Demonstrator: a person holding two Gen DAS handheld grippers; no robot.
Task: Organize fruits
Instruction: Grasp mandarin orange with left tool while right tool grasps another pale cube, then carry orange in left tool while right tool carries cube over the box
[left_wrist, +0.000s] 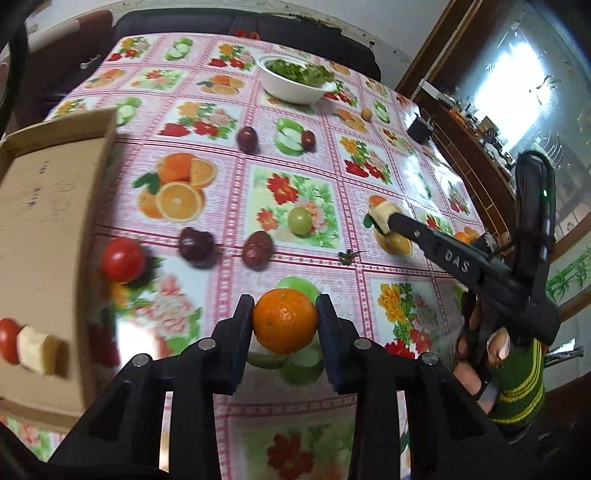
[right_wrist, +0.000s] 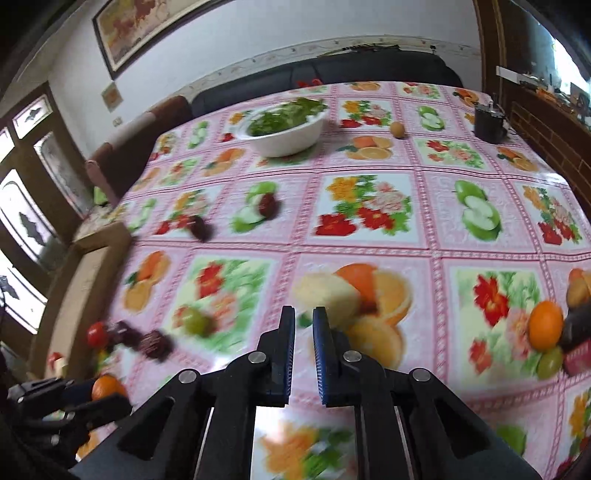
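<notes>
left gripper (left_wrist: 284, 314) clamps orange (left_wrist: 285, 320) at its middle, lower centre of frame; firm, round, may roll. right gripper (right_wrist: 303, 314) nearly shut, pale chunk (right_wrist: 328, 291) just ahead; held? cannot tell.

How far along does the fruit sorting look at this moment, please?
Done: a red fruit and a pale piece seem to sit in the cardboard box. In hand: the left gripper clamps an orange. Left: a tomato, four dark fruits and a green fruit lie on the table.
</notes>
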